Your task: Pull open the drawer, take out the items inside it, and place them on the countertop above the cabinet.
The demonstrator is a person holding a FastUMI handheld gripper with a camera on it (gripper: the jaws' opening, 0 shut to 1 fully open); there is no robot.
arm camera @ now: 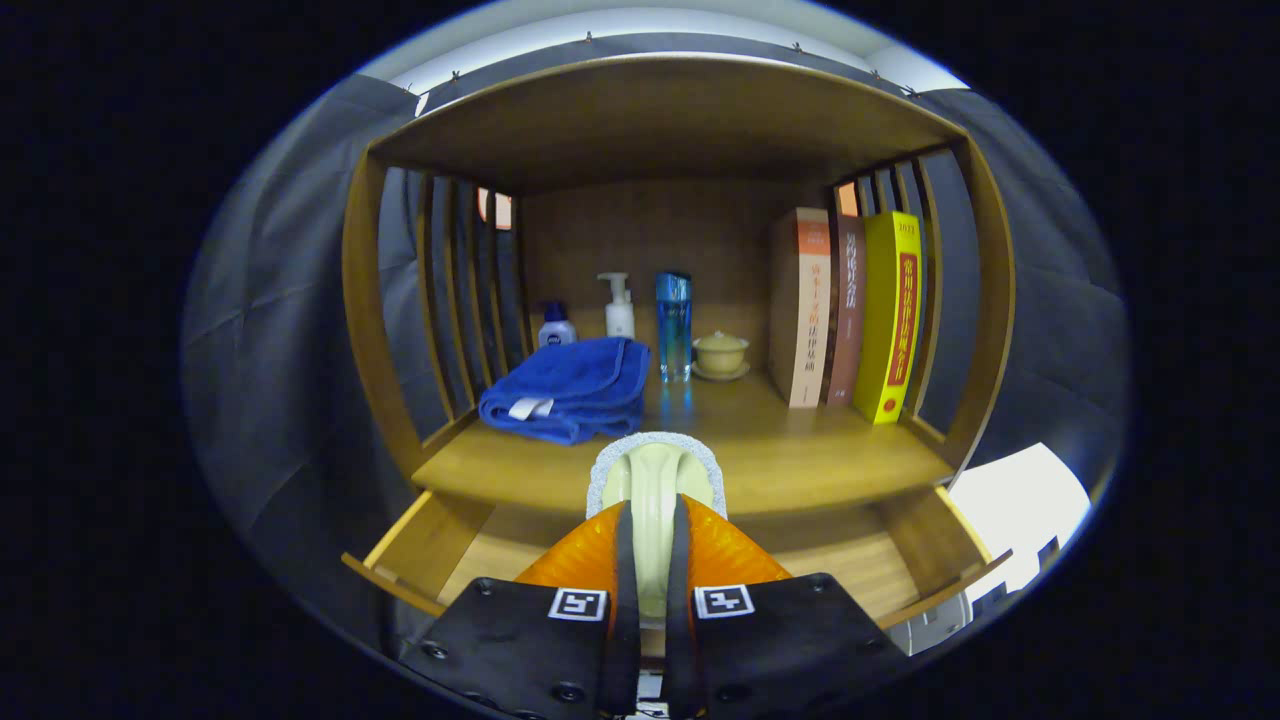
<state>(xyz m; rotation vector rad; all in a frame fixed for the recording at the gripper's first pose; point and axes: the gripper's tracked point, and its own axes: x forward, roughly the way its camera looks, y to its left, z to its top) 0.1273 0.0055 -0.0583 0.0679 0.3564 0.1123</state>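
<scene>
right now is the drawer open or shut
Open: the drawer juts out below the countertop, its wooden floor exposed beneath the gripper, shut on a pale brush.

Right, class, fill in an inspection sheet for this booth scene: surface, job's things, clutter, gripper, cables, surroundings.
Surface: wooden countertop above the open drawer, bare at the front.
Job's things: pale green brush with a white fuzzy rim, held over the drawer at the countertop's front edge.
Clutter: blue towel, small bottle, pump bottle, blue bottle, lidded cup on a saucer, three upright books.
Gripper: gripper shut on the brush.
Cables: nothing seen.
Surroundings: slatted cabinet sides, dark cloth wall.
</scene>
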